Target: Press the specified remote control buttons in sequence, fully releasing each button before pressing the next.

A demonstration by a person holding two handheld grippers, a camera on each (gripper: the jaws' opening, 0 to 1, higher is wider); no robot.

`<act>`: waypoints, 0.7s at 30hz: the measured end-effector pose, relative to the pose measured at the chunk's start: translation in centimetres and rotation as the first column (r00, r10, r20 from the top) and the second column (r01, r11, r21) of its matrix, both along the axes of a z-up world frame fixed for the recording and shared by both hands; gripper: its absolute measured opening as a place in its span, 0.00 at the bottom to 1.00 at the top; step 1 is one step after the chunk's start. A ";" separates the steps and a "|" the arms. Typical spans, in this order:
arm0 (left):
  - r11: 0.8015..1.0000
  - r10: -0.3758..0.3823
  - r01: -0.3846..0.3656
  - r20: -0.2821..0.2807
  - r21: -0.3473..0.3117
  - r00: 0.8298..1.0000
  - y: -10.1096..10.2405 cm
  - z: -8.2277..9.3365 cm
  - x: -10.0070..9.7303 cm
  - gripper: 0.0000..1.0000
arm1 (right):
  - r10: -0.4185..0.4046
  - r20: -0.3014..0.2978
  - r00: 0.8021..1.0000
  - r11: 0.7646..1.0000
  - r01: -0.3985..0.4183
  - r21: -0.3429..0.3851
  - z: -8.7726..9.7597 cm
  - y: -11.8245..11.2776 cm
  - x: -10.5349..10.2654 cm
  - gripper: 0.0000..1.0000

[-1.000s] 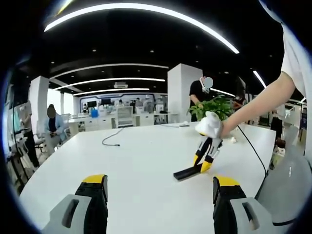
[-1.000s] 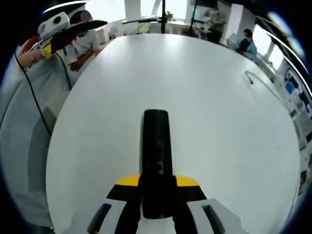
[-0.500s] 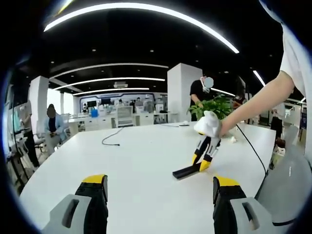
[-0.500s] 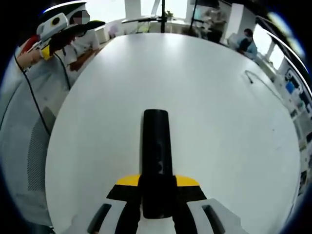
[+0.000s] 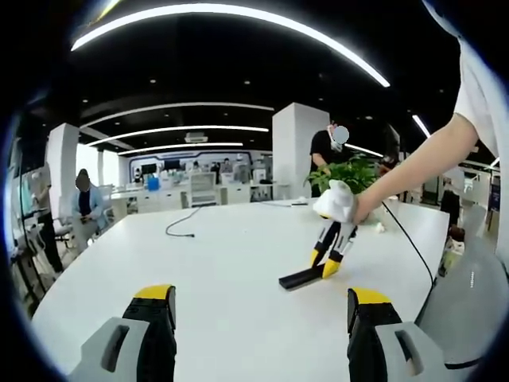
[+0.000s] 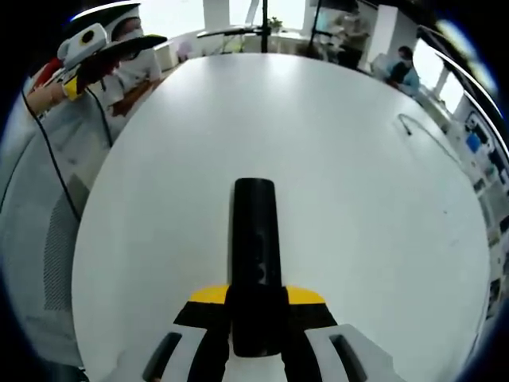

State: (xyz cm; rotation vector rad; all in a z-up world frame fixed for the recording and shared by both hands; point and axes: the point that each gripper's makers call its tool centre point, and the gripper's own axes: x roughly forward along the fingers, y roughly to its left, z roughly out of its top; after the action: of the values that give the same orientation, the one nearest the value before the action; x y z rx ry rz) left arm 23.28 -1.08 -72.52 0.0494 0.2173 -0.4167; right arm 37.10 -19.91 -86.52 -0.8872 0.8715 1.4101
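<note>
A black remote control [image 6: 254,231] points away from me over the white table [image 6: 358,239], and my right gripper [image 6: 256,298] is shut on its near end, yellow tips on either side. From the left gripper view, that same remote [image 5: 299,278] hangs tilted at the right gripper [image 5: 328,259], its low end near the table [image 5: 223,263]; whether it touches I cannot tell. A person's bare arm [image 5: 413,171] holds that gripper. My left gripper [image 5: 261,318] stands open with nothing between its jaws, well short of the remote. The left gripper [image 6: 87,48] appears far off at the table's edge.
A dark cable [image 5: 181,224] lies on the far part of the table, seen again as a cable [image 6: 415,129] near the right edge. A green plant [image 5: 350,171] stands behind the remote. Several people sit or stand at desks beyond. A grey chair [image 6: 48,239] is beside the table.
In the left gripper view the right gripper with the remote has drifted slightly to the left. The left gripper's jaws stay open as before.
</note>
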 end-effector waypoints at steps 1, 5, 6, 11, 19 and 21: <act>1.000 0.000 0.000 0.000 0.002 1.000 0.0 0.0 0.0 0.92 | -0.001 0.000 1.000 1.000 0.001 -0.001 0.0 0.0 0.0 0.21; 1.000 0.001 -0.001 0.000 0.001 1.000 0.0 0.0 0.0 0.92 | 0.001 0.000 1.000 1.000 -0.001 -0.003 0.0 0.0 0.2 0.21; 1.000 0.001 -0.001 -0.001 0.001 1.000 0.0 0.0 0.0 0.92 | 0.001 -0.001 1.000 1.000 -0.001 -0.004 0.0 0.0 0.3 0.21; 1.000 0.001 -0.001 -0.003 0.002 1.000 0.0 -0.1 0.0 0.92 | 0.004 -0.001 1.000 1.000 -0.004 -0.009 0.0 0.0 0.4 0.21; 1.000 -0.002 0.002 -0.007 0.002 1.000 0.0 -0.2 0.0 0.92 | 0.004 -0.002 1.000 1.000 -0.004 -0.015 -0.1 0.0 0.8 0.21; 1.000 -0.002 0.002 -0.008 0.003 1.000 0.0 -0.2 0.0 0.92 | 0.003 -0.002 1.000 1.000 -0.003 -0.018 0.0 0.0 0.9 0.21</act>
State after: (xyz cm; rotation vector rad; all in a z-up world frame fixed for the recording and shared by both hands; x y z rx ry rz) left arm 23.27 -1.11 -72.70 0.0514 0.2255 -0.4188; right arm 37.97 -19.92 -86.56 -0.9016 0.8854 1.4080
